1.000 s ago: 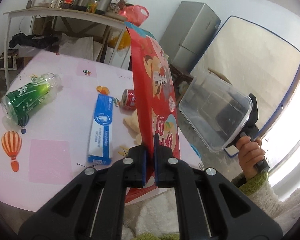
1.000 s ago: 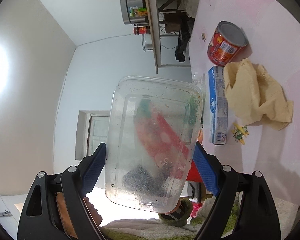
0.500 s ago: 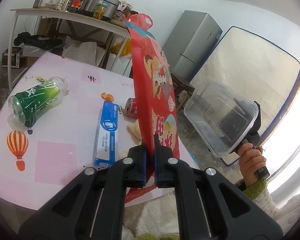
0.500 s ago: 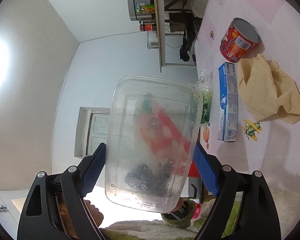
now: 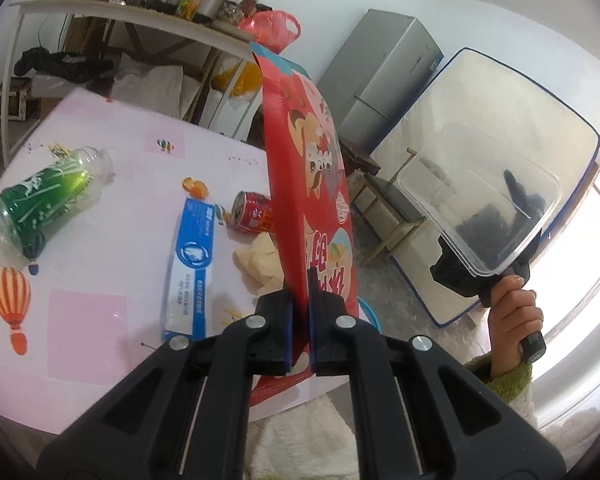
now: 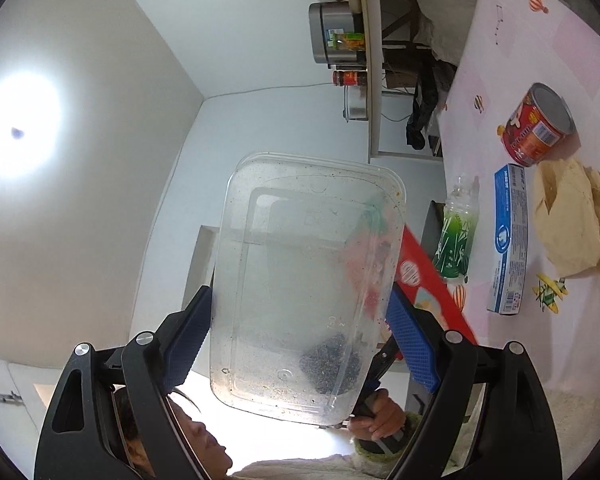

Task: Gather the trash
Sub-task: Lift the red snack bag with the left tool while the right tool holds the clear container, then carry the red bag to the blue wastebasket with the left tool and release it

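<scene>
Left hand-held gripper [image 5: 300,312], pads closed on the lower edge of a red snack bag [image 5: 308,176] held upright above the near edge of the pink worktop [image 5: 100,240]; the grip and bag posture match the earlier frames. Right hand-held gripper [image 6: 300,344], fingers pressed against the two long sides of a clear plastic container [image 6: 304,288], which holds a dark clump of debris [image 6: 332,368] in its lower corner. Compared with one second earlier, the container sits farther to the right of the bag in the left wrist view, well apart from it, and the right wrist view has swung so that more of the ceiling and its lamp [image 6: 20,124] appears. Lying on the worktop, unchanged in arrangement: a green bottle [image 5: 40,200] on its side, a blue-and-white box [image 5: 192,264], a red can [image 5: 252,216] on its side, and crumpled tan paper [image 5: 260,260] just beside the can.
</scene>
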`<move>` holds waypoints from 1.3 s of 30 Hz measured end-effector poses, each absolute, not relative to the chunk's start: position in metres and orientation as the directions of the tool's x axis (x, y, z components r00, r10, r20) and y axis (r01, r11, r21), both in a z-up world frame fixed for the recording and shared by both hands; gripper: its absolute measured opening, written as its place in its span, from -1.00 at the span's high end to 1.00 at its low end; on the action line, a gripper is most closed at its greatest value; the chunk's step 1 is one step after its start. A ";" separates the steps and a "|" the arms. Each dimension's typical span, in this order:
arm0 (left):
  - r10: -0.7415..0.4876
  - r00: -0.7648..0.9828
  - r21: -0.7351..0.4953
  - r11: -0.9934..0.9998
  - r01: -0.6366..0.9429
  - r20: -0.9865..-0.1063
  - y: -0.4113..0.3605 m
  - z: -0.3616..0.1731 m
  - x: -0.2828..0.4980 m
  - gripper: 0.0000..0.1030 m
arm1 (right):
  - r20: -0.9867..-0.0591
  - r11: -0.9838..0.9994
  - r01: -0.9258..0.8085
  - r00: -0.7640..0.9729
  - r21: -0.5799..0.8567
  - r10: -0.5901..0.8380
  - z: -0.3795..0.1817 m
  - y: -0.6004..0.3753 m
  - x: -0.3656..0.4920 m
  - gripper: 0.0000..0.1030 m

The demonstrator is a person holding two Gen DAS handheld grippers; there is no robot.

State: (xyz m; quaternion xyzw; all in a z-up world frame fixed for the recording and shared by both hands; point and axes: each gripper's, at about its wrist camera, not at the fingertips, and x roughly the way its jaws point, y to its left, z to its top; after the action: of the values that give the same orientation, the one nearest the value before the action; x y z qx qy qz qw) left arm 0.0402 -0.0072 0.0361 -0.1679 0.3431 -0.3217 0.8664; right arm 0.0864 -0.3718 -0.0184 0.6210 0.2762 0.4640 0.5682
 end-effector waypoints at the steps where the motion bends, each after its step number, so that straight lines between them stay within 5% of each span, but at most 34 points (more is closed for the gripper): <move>1: -0.674 0.555 -0.513 0.736 0.442 -0.488 -0.009 0.034 0.041 0.92 | 0.262 -0.203 -0.181 0.418 0.962 0.870 -0.020 -0.372 0.086 -0.60; 16: -0.686 0.477 -0.443 0.723 0.530 -0.549 -0.070 0.039 0.063 0.92 | 0.221 -0.122 -0.210 0.557 0.970 0.801 -0.017 -0.433 0.046 -0.60; 25: -0.645 0.200 -0.296 0.575 0.763 -0.738 -0.252 0.046 0.123 0.91 | -0.145 0.055 0.136 0.854 0.989 0.499 -0.104 -0.579 -0.052 -0.60; 32: -0.418 -0.062 -0.288 0.506 0.813 -0.906 -0.432 -0.052 0.166 0.91 | -0.296 -0.061 0.356 0.851 0.933 0.434 -0.215 -0.652 -0.064 -0.60; 39: -0.262 -0.068 -0.199 0.515 0.833 -0.963 -0.540 -0.150 0.193 0.79 | -0.414 -0.077 0.499 0.787 0.863 0.457 -0.295 -0.704 -0.014 -0.65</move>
State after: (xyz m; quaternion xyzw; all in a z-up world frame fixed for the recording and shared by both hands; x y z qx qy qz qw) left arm 0.1935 -0.5401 -0.1502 0.2415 0.5918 -0.4289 0.6384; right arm -0.0139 -0.7042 -0.2948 0.7338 0.3256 -0.0178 0.5960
